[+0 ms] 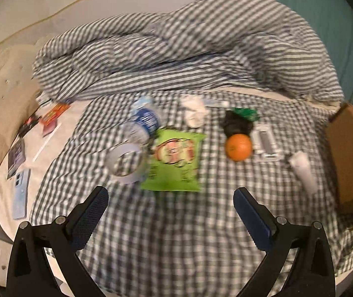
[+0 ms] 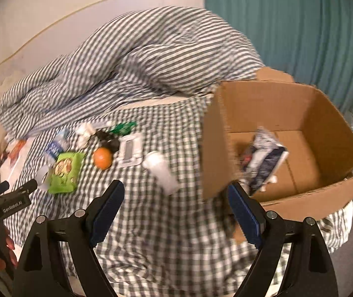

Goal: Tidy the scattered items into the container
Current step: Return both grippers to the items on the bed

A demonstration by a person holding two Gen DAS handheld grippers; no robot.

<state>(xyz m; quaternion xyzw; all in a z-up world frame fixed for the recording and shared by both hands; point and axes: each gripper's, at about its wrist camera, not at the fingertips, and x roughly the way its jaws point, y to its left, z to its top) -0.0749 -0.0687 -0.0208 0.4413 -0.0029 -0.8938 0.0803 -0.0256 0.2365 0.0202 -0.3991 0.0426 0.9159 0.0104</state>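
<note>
Checked bedspread [image 1: 176, 235] with a bare stretch between both grippers and the scattered items: glossy green snack bag [image 1: 174, 160], round orange [image 1: 238, 147], white cylindrical bottle [image 2: 161, 170]. Open corrugated cardboard box [image 2: 325, 113] at the bed's right edge holds a crumpled blue-white packet [image 2: 263, 158]. Left gripper [image 1: 171, 198] and right gripper [image 2: 175, 193] both spread wide, holding and touching nothing.

Both wrist views above bed, facing forward, sharing orange [image 1: 238, 147]
</note>
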